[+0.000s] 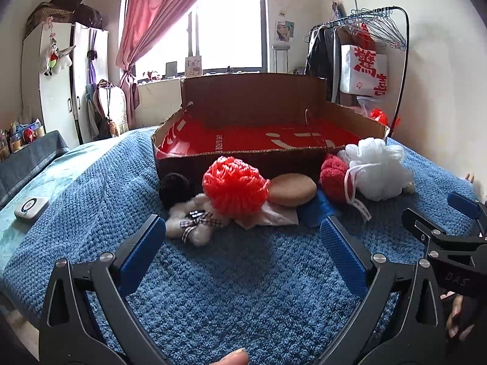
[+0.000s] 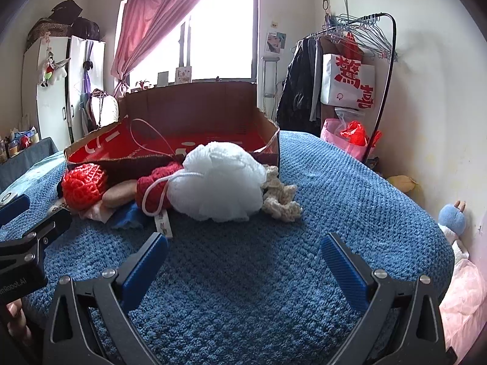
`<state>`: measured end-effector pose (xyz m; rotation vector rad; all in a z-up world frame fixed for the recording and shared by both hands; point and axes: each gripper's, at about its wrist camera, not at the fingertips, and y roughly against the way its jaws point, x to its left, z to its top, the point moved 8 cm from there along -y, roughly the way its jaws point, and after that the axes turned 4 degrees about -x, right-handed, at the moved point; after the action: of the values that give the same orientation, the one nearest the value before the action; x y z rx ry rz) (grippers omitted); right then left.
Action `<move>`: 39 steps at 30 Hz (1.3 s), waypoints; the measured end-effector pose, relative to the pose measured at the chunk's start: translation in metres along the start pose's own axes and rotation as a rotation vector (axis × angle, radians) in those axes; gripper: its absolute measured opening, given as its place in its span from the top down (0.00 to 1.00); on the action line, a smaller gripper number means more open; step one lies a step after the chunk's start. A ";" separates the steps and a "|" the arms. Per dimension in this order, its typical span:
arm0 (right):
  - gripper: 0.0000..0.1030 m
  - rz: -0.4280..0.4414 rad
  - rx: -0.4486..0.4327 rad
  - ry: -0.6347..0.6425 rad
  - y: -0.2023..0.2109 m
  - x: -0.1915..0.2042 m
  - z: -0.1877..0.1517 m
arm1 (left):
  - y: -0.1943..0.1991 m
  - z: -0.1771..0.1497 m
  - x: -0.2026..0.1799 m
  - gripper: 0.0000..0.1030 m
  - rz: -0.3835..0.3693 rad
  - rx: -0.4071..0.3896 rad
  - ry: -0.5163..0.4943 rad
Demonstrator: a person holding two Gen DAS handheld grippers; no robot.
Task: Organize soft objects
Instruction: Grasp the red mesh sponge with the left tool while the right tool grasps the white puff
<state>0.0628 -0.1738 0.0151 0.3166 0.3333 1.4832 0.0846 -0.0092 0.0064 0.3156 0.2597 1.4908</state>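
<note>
Soft objects lie on the blue blanket in front of an open cardboard box (image 1: 249, 152) with a red lining. They are a bright red mesh puff (image 1: 234, 185), a white plush bear with a checked bow (image 1: 194, 220), a black pompom (image 1: 175, 187), a tan round sponge (image 1: 292, 189), a dark red knit piece (image 1: 333, 178) and a white bath pouf (image 1: 379, 167). In the right wrist view the white pouf (image 2: 217, 181) lies beside a cream crochet piece (image 2: 281, 197). My left gripper (image 1: 242, 243) is open and empty, short of the bear. My right gripper (image 2: 243, 252) is open and empty, short of the pouf.
The box (image 2: 182, 149) stands on the bed's far side. A white device (image 1: 30, 208) lies at the bed's left edge. A clothes rack (image 2: 359, 70) stands by the right wall, wardrobes (image 1: 57, 85) at the left. A blue plush (image 2: 452, 217) sits off the bed at right.
</note>
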 end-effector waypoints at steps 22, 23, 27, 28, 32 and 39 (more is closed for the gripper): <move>0.00 0.080 0.041 0.051 -0.045 0.012 0.057 | -0.048 0.035 0.031 0.00 -0.045 0.124 0.034; 0.00 0.086 0.048 0.057 -0.049 0.013 0.057 | -0.050 0.036 0.032 0.00 -0.045 0.128 0.029; 0.00 0.125 0.077 0.051 -0.062 0.014 0.057 | -0.059 0.039 0.029 0.00 -0.065 0.145 0.009; 0.00 0.127 0.084 0.052 -0.064 0.015 0.056 | -0.061 0.039 0.028 0.00 -0.073 0.156 0.006; 0.04 0.159 0.120 0.057 -0.076 0.018 0.053 | -0.071 0.035 0.024 0.12 -0.092 0.193 -0.009; 0.53 0.227 0.167 0.076 -0.083 0.027 0.045 | -0.083 0.022 0.012 0.52 -0.178 0.269 -0.018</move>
<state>0.1585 -0.1523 0.0216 0.4436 0.4968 1.6966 0.1708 -0.0021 -0.0033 0.5078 0.4646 1.2771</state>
